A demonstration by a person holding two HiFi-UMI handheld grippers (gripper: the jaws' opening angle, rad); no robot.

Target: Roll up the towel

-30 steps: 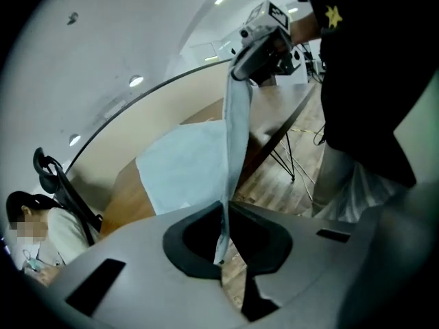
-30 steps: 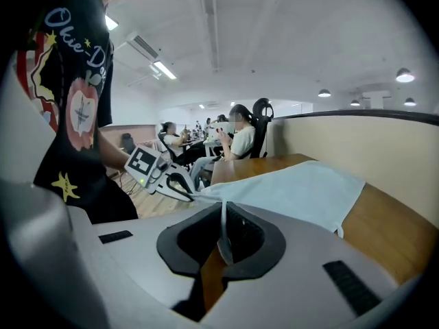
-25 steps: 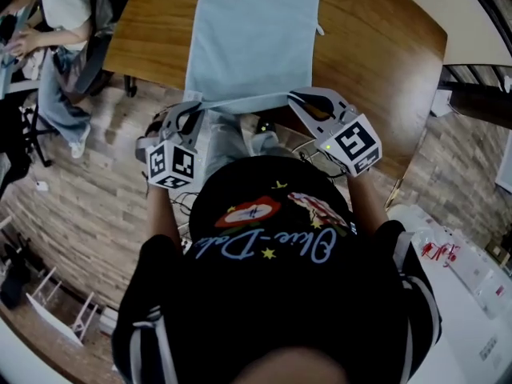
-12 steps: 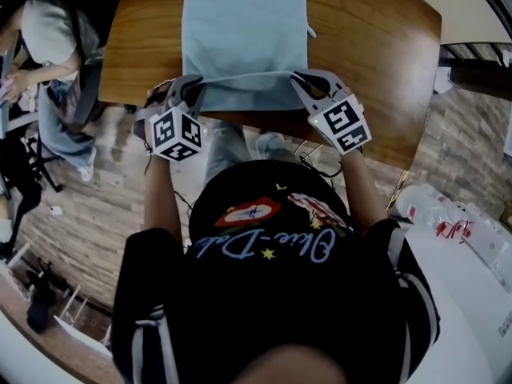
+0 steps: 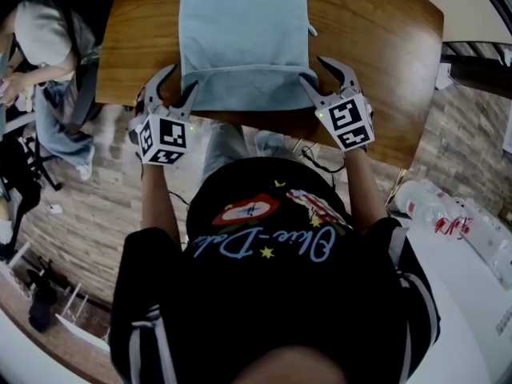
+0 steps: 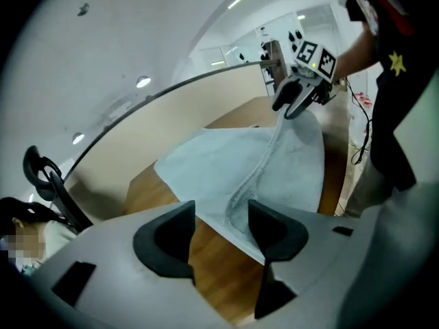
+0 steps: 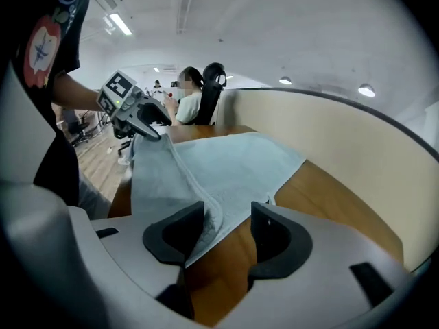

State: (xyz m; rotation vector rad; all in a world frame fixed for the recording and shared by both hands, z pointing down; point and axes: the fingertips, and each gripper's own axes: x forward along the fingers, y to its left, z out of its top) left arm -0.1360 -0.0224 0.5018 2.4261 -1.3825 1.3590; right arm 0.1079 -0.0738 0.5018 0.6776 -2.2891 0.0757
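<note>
Opening just now, left gripper (image 5: pixel 182 78) and right gripper (image 5: pixel 320 72) are loosely straddling the towel's (image 5: pixel 244 30) near corners without pinching; a person (image 5: pixel 48 30) is sitting far left.

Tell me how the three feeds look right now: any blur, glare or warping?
Head view: sharp, evenly lit towel, table edges bowed by the lens, dim lower half. Left gripper view: heavy fisheye, black corners, towel sharp. Right gripper view: same warp, bright ceiling lights, no glare on the towel.
</note>
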